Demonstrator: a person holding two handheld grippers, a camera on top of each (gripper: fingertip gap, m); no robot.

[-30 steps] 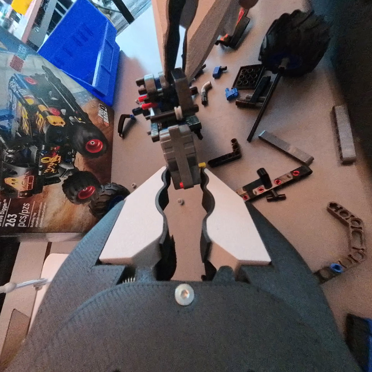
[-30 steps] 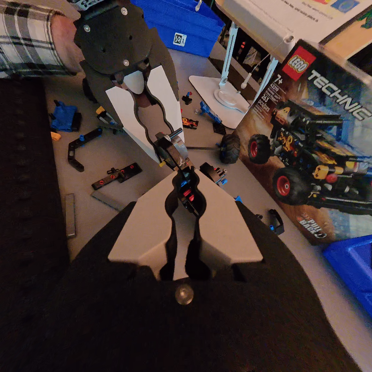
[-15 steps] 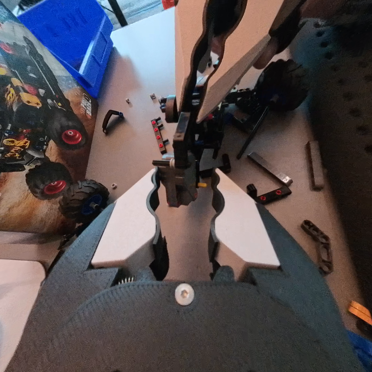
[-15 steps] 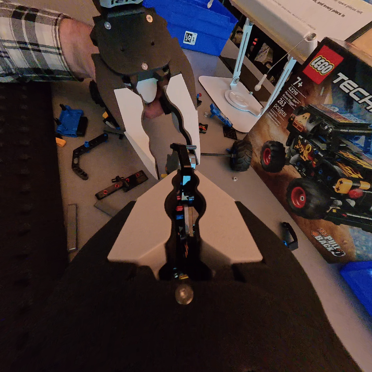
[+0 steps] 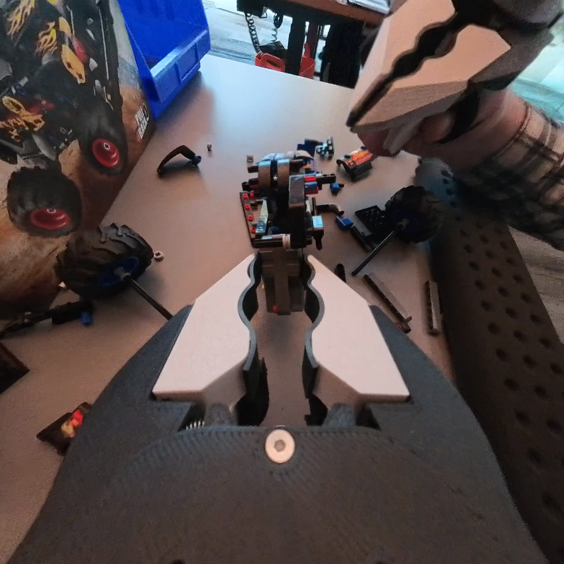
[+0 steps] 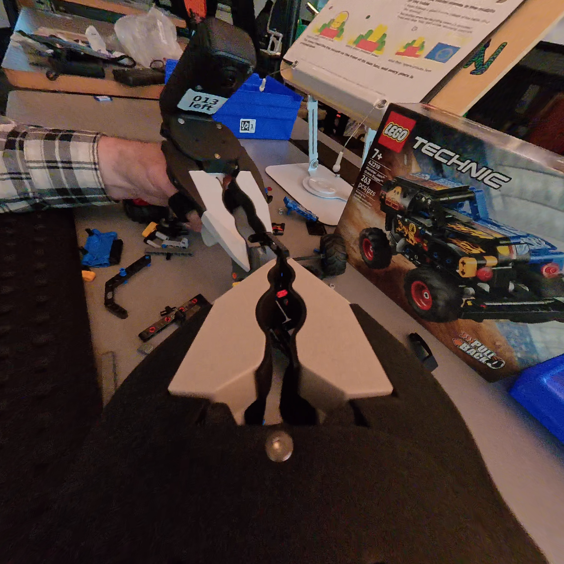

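My left gripper [image 5: 282,262] is shut on the grey lower end of a part-built black and grey toy chassis [image 5: 283,213] with red and blue pins. The chassis stands up from the fingers over the table. My right gripper [image 5: 351,122] hangs above and to the right of it, shut, with nothing seen between its fingers. In the right wrist view my right gripper [image 6: 280,262] points at the chassis [image 6: 268,239], which shows past its tips and through the finger gap. The left gripper [image 6: 256,248] is just beyond, held by a hand in a plaid sleeve.
The toy's picture box [image 5: 61,122] stands on the left with a blue bin [image 5: 164,45] behind it. A tyre on an axle [image 5: 103,259] lies near the box, another tyre [image 5: 409,213] on the right. Loose beams and pins lie around. A dark perforated mat [image 5: 488,335] borders the right; a white stand [image 6: 314,183] holds a booklet. Across from one pair of fingers to the other is roughly 8 cm.
My right gripper has come off the chassis and drawn back up and to the right. My left gripper keeps its hold on the chassis.
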